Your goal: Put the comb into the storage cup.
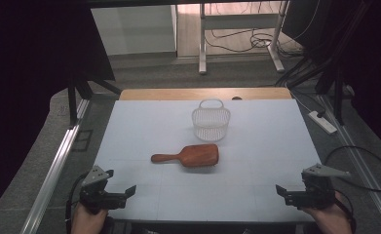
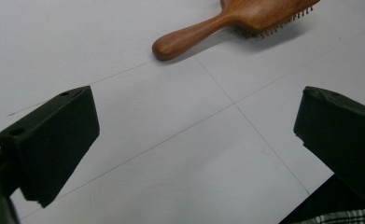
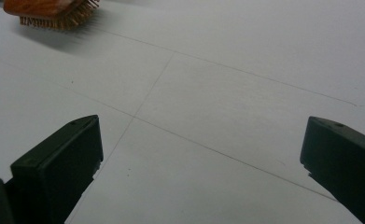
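Observation:
A brown wooden hairbrush (image 1: 190, 155) lies bristles down in the middle of the white table, its handle pointing left. Behind it stands a small white wire basket (image 1: 211, 120) with its handle up. My left gripper (image 1: 124, 192) rests at the table's front left corner, jaws open and empty. The left gripper view has the brush handle (image 2: 189, 39) ahead of the wide-apart jaws. My right gripper (image 1: 281, 191) sits at the front right corner, also open and empty. In the right gripper view the brush head (image 3: 49, 11) shows at the top left.
The white table (image 1: 266, 141) has a wooden strip along its far edge. Metal rails run along both sides. A desk frame and cables stand on the floor behind. A power strip (image 1: 322, 122) lies right of the table.

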A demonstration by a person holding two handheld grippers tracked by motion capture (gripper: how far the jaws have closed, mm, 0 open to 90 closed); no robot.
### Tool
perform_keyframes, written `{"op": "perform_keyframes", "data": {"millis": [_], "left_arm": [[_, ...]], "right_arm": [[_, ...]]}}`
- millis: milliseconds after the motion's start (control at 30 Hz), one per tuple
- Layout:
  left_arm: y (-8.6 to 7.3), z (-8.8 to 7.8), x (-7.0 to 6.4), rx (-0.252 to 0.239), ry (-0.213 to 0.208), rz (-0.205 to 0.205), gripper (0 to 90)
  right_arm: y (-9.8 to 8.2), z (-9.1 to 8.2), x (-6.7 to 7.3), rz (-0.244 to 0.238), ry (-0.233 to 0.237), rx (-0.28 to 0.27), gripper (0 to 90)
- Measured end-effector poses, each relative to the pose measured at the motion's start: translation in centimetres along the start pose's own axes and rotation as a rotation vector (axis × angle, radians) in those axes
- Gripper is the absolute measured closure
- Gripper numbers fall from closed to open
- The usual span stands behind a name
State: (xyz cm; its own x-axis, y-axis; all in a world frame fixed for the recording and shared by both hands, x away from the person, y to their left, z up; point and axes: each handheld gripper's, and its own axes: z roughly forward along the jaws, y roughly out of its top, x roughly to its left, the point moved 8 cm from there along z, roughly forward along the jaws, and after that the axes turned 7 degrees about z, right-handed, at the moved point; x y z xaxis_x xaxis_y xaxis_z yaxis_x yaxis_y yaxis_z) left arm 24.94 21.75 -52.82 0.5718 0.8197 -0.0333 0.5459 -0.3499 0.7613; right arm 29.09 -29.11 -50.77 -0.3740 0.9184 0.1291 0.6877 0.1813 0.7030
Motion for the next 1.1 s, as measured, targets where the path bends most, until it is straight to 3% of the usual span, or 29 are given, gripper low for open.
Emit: {"op": "perform_keyframes", "data": {"millis": [267,733,900,1100], "left_arm": [[-0.16,0.09,-0.28,0.024,-0.009,0.024,0.8],[-0.12,-0.09,-0.01,0.006,-0.014,-0.009,0.1],[-0.11,0.04,-0.20,0.023,-0.011,0.016,0.3],[-0.07,0.17,-0.35,0.032,-0.048,0.016,0.2]], "right_arm": [[0.04,0.18,0.06,0.000,0.009,0.012,0.0],[0.01,0.26,0.19,-0.011,0.020,0.018,0.0],[-0.01,0.28,0.22,-0.013,0.024,0.020,0.0],[-0.03,0.31,0.29,-0.019,0.026,0.024,0.0]]}}
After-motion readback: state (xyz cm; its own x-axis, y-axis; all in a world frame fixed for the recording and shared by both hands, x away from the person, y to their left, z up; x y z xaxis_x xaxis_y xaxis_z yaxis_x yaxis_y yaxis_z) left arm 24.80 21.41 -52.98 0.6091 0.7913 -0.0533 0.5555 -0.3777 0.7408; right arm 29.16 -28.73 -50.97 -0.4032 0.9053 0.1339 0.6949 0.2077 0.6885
